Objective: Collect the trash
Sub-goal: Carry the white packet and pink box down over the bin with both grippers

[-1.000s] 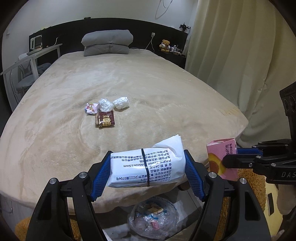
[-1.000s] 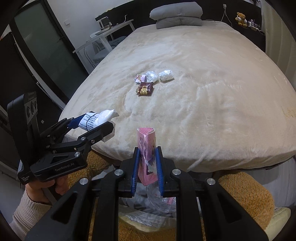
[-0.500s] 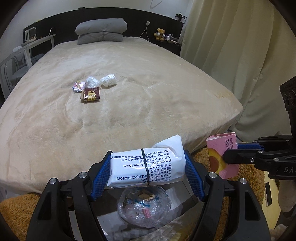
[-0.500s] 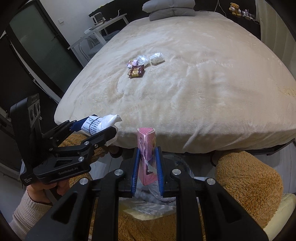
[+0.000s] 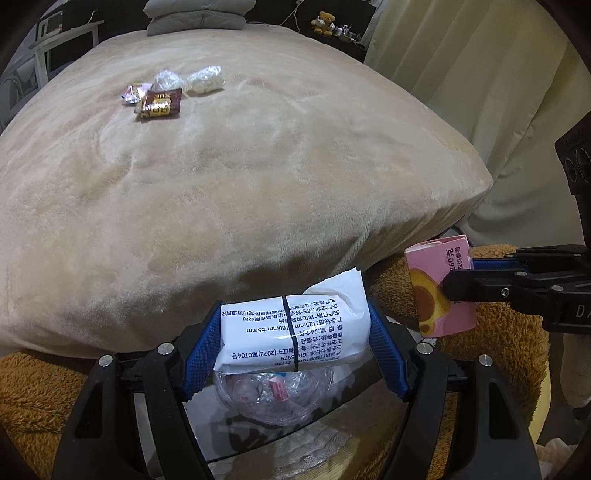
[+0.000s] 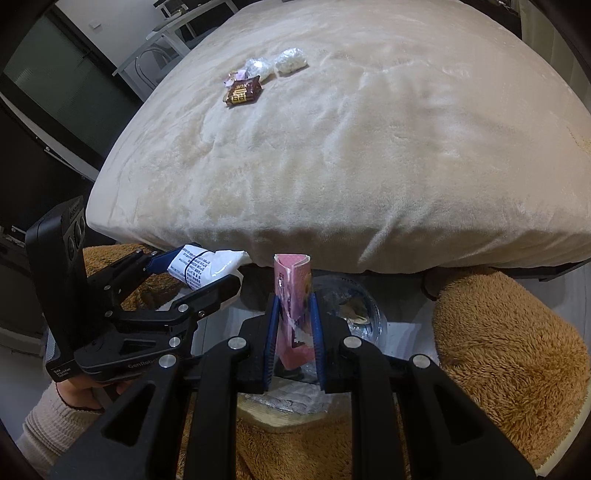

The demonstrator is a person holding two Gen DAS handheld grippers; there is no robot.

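The left gripper (image 5: 293, 341) has its blue pads pressed against the two short ends of a white tissue pack (image 5: 295, 332), holding it crosswise with the printed side up (the text reads upside down from where the camera sits). Directly under the pack sits a clear plastic bag (image 5: 273, 397) with a few wrappers already in it, resting on a small glass-topped table (image 5: 351, 413) at the foot of the bed.

Just beside it, the right gripper (image 6: 293, 334) is nearly closed, its pads pinching a flattened pink carton (image 6: 293, 310) that stands upright between them. The same clear bag shows just behind that carton. From the right wrist camera you can see the left gripper off to the side with the person's hand (image 6: 86, 387) wrapped round its handle, a pale knit cuff at the wrist.

Around the little table lies a shaggy brown rug (image 6: 506, 339). Beyond it rises the beige bed (image 5: 240, 177), and well up its surface four more pieces of trash lie close together: a brown snack wrapper (image 5: 160, 105), a small pink wrapper (image 5: 133, 94) touching it, a crumpled clear wrapper (image 5: 166, 79) and a white wad (image 5: 205, 79). Grey pillows (image 5: 197, 16) sit at the head, cream curtains (image 5: 480, 92) hang at the side.
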